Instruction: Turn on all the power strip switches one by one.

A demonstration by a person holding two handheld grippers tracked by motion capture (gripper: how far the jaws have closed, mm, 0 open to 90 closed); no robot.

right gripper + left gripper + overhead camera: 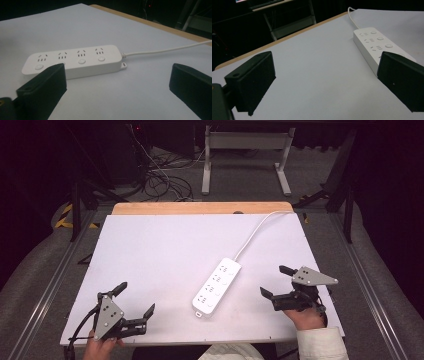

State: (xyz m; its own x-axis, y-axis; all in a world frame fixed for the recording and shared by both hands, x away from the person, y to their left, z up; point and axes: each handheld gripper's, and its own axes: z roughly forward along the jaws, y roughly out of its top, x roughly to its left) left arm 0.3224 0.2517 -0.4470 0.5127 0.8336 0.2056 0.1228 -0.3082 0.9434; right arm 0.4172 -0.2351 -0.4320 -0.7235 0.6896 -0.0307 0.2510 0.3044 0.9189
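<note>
A white power strip [216, 285] with several sockets and round buttons lies slantwise on the white board [165, 255], right of the middle. Its white cable [252, 232] runs to the board's far edge. My right gripper [276, 280] hovers to the right of the strip, jaws spread wide, nothing between them. Along those jaws the power strip [72, 61] lies a short way ahead, its cable [162, 50] leading off to the right. My left gripper [134, 299] rests open at the near left corner; the power strip [374, 42] shows past its right jaw.
The white board lies on a wooden tabletop [200, 208] whose far edge shows as a tan strip. Beyond it stand a white table frame [245, 157], loose cables [162, 180] on the floor and dark stands. Metal rails flank the board.
</note>
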